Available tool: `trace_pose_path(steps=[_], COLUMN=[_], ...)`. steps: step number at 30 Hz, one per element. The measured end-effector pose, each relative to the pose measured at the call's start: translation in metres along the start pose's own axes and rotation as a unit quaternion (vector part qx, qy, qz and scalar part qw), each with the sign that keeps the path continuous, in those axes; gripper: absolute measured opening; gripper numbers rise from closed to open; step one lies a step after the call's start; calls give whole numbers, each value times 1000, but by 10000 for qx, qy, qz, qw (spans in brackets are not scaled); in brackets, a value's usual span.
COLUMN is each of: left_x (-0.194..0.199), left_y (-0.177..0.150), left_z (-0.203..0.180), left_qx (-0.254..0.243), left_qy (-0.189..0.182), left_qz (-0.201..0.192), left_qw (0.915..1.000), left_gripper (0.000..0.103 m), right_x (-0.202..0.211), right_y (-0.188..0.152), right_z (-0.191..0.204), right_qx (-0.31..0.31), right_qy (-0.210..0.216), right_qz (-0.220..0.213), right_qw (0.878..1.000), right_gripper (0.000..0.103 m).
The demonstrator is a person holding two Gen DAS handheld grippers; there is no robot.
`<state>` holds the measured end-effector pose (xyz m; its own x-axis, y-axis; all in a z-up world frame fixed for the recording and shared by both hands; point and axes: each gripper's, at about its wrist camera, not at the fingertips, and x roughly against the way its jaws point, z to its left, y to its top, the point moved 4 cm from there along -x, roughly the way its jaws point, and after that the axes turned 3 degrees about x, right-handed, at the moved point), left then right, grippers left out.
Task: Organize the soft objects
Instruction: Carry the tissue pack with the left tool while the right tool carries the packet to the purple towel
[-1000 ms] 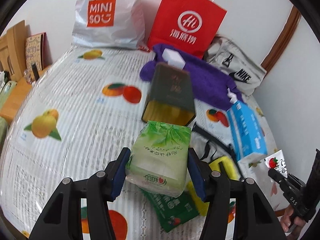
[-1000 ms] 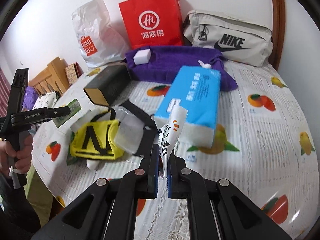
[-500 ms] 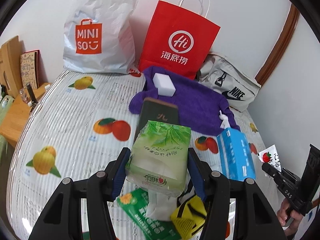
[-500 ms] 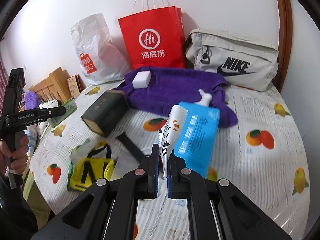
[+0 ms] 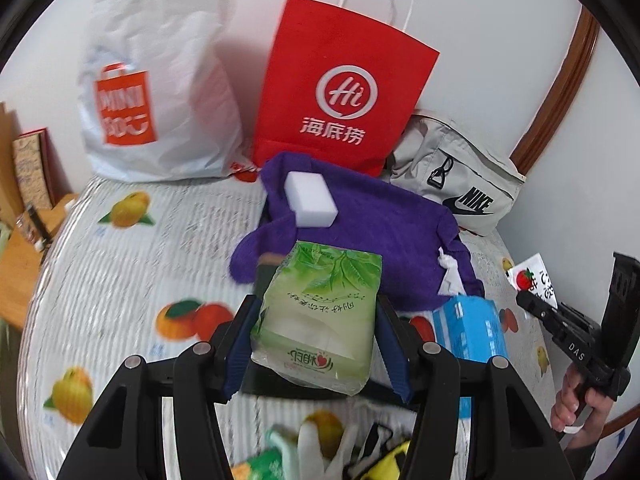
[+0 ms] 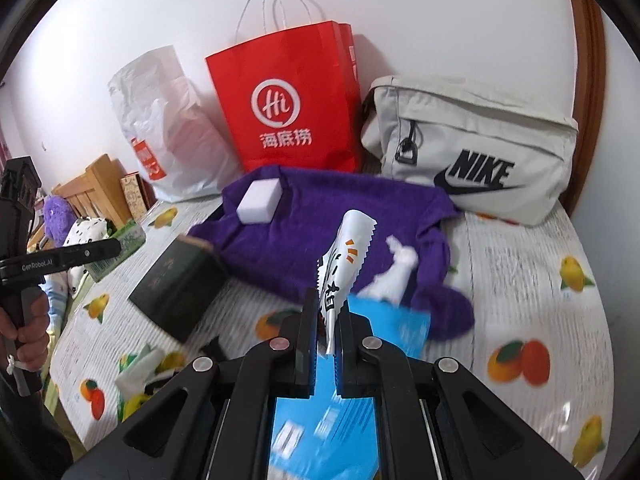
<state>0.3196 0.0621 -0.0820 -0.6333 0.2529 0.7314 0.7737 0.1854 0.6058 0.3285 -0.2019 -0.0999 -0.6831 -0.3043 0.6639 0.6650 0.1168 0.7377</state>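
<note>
Both tools loaded, nothing set down yet.

Your left tool (image 5: 316,344) is clamped on the green tissue pack (image 5: 320,316), carried above the middle of the desk (image 5: 120,264), short of the purple towel (image 5: 384,232).

Your right tool (image 6: 326,332) is pinched tight on a thin white sachet (image 6: 342,264) standing up between the pads, also in the air, over the blue tissue pack (image 6: 332,400).

Done, by the look of it: the towel lies spread toward the far edge with a white sponge (image 5: 310,199) on it, below the red bag (image 5: 340,92).

Left: both carried items, the blue pack, and the yellow-and-green clutter (image 5: 320,456) at the near edge; that corner is blurred, so you cannot count pieces. The dark box (image 6: 180,288) looks hard; probably not yours to sort.
</note>
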Motion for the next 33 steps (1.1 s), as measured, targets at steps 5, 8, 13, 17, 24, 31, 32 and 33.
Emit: trace_pose_path(steps=[5, 8, 13, 17, 24, 31, 32, 33], left_x=[-29, -47, -82, -108, -145, -160, -160, -160], left_y=[28, 42, 56, 59, 60, 61, 61, 60], left_z=[-14, -21, -30, -32, -27, -30, -30, -29], left_qx=[-222, -355, -486, -522, -554, -742, -762, -769], left_qy=[-9, 6, -60, -23, 230, 352, 346, 319], left_qz=[88, 177, 414, 654, 1040, 1118, 1117, 1110], left_qw=[9997, 9992, 9979, 9965, 9928, 9903, 9902, 9903], left_gripper=[54, 54, 54, 55, 55, 55, 55, 55], right_x=[-22, -32, -53, -71, -89, -108, -111, -114], right_y=[22, 31, 41, 46, 52, 54, 54, 54], right_z=[-14, -18, -26, -36, -47, -54, -55, -56], right_qx=[-28, -12, 13, -28, 8, 35, 34, 34], right_qy=[-103, -102, -129, -180, -199, -160, -151, -158], right_qz=[93, 104, 228, 367, 448, 613, 646, 687], right_qw=[9999, 9999, 9997, 9992, 9988, 9980, 9978, 9975], right_gripper=[7, 7, 7, 7, 7, 7, 7, 7])
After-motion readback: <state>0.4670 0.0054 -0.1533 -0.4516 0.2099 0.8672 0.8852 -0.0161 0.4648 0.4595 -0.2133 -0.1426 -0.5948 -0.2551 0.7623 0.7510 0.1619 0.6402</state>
